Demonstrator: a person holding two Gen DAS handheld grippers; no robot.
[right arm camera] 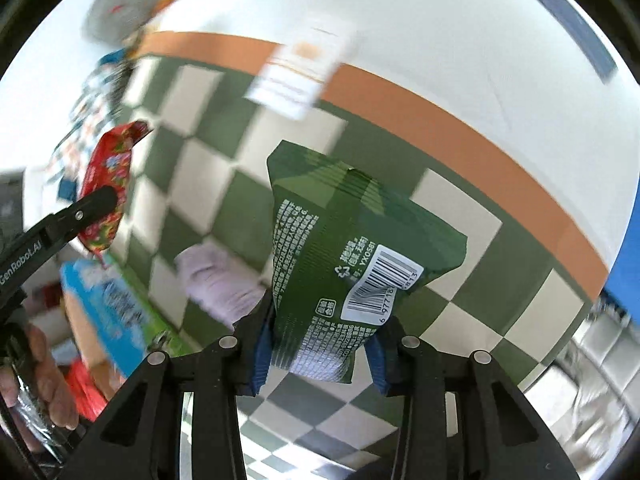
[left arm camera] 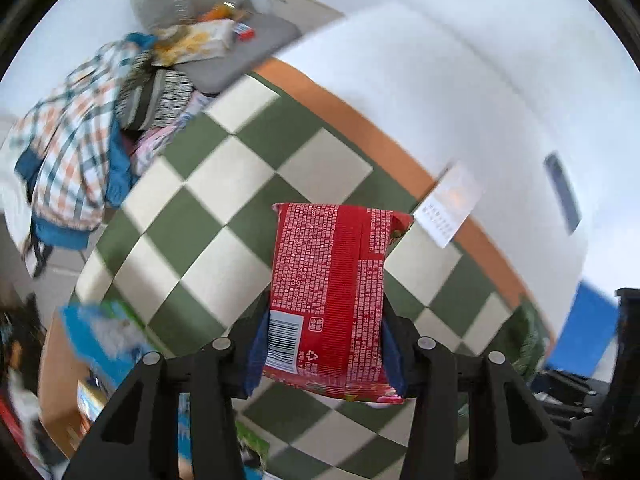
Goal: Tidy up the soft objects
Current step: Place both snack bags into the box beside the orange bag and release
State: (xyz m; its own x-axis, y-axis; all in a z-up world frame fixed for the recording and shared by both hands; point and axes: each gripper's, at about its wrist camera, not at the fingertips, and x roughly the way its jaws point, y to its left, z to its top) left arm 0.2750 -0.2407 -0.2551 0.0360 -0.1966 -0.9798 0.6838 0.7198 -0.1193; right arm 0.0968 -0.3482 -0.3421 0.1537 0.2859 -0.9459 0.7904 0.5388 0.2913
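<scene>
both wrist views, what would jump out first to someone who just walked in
First the two snack bags held above the green and cream checkered cloth: a red packet clamped in the left gripper, and a green packet clamped in the right gripper, barcodes facing the cameras. Next, the heap of plaid clothing at the cloth's far left edge.

My left gripper (left arm camera: 326,354) is clamped on a red packet (left arm camera: 334,296), its blue-padded fingers (left arm camera: 256,360) pressing both sides. My right gripper (right arm camera: 320,354) is closed the same way on a green packet (right arm camera: 344,256). In the right view, my left hand (right arm camera: 44,384) grips its handle.
</scene>
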